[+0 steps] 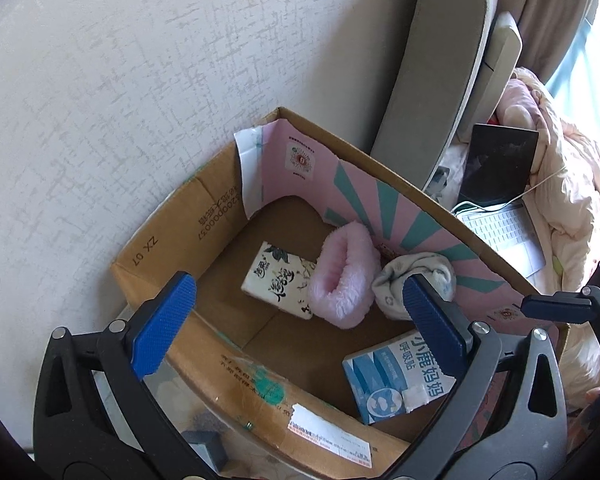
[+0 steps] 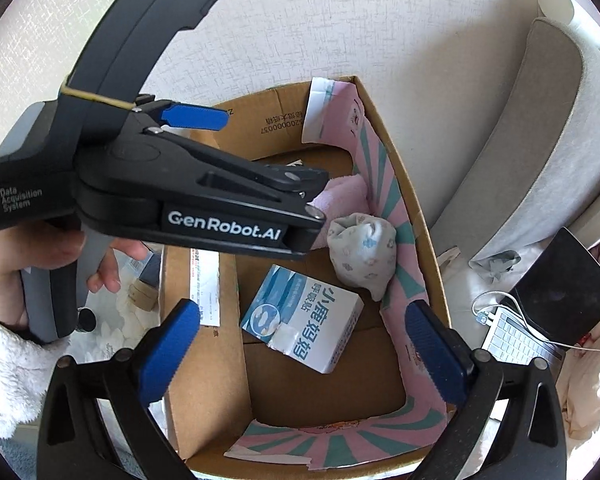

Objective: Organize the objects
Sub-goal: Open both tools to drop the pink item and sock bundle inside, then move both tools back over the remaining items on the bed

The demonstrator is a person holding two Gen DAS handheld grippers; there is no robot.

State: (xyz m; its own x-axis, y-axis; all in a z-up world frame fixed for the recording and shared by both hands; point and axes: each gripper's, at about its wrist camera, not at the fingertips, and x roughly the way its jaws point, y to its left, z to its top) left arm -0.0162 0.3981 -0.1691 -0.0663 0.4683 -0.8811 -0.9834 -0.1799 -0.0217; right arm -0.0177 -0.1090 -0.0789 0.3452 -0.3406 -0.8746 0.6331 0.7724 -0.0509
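An open cardboard box (image 1: pixel 160 236) with pink and teal lining stands against the wall. In it lie a white tissue pack (image 1: pixel 278 280), a fluffy pink slipper (image 1: pixel 344 280), a balled pale sock (image 1: pixel 416 276) and a blue and white carton (image 1: pixel 396 380). My left gripper (image 1: pixel 300 320) hovers open over the box, with nothing between its blue pads. My right gripper (image 2: pixel 304 354) is open and empty too, above the carton (image 2: pixel 304 316) and sock (image 2: pixel 362 256). In the right wrist view the left tool's black housing (image 2: pixel 220 228) hides most of the slipper (image 2: pixel 344 196).
An open laptop (image 1: pixel 496 184) with a white cable lies on the bed right of the box. Beside it are pink bedding (image 1: pixel 572 184) and a grey padded headboard (image 1: pixel 440 72). A hand in a white fleecy sleeve (image 2: pixel 4 360) holds the left tool.
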